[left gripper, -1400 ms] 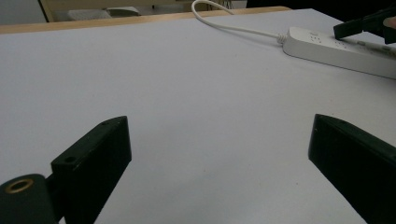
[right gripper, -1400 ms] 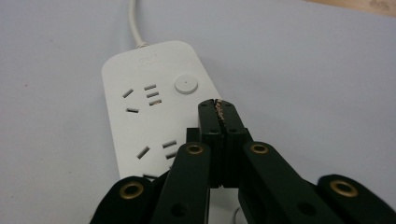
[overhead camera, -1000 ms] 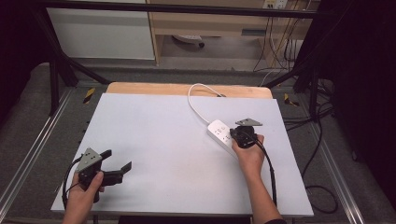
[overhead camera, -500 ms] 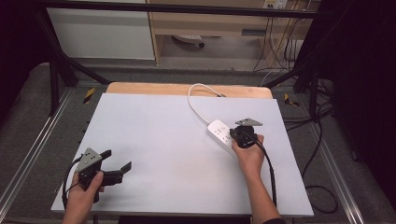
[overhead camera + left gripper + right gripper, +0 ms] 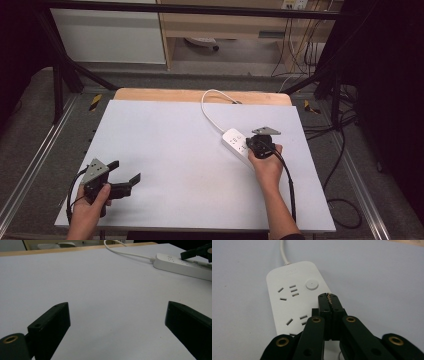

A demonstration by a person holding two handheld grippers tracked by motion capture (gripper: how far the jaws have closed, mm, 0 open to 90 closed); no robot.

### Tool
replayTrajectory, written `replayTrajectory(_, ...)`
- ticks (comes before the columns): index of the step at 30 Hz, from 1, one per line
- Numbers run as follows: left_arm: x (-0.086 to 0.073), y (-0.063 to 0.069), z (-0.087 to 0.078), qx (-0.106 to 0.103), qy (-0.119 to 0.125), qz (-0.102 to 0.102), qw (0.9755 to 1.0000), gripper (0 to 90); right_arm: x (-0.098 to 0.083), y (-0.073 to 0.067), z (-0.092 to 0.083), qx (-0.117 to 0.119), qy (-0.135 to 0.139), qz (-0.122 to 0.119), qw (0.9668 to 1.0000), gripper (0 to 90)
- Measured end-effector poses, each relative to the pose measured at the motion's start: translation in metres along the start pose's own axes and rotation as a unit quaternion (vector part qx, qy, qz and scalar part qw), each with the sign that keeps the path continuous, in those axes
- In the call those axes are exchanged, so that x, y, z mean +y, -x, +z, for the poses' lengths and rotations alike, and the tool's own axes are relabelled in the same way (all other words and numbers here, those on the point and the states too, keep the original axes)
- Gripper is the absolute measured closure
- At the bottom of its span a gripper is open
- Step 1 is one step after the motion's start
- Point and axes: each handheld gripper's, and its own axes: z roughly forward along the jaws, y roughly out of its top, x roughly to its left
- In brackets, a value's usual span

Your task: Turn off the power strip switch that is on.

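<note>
A: How is the right gripper set?
B: Its jaws are pressed together, nothing held, just short of the round button on the power strip, which lies right of centre on the tabletop.
A: And the risk?
B: The light strip could be shoved aside; the left gripper, spread wide, is well apart

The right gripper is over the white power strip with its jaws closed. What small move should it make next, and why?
Probably ease the right gripper forward and down onto the round button of the power strip. Its jaws are shut together with nothing between them, like a poking tip, and they point at the button just ahead. The left gripper rests open, far from the strip, so it seems uninvolved.
</note>
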Motion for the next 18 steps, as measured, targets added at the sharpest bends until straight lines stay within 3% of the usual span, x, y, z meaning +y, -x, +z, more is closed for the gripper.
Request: replayTrajectory(18, -0.0002, -0.0001, 0.0006, 0.001, -0.001, -0.001, 1.0000, 5.9, 0.0000, 0.0013, 0.0002, 0.003, -0.003, 0.009, 1.0000, 90.0)
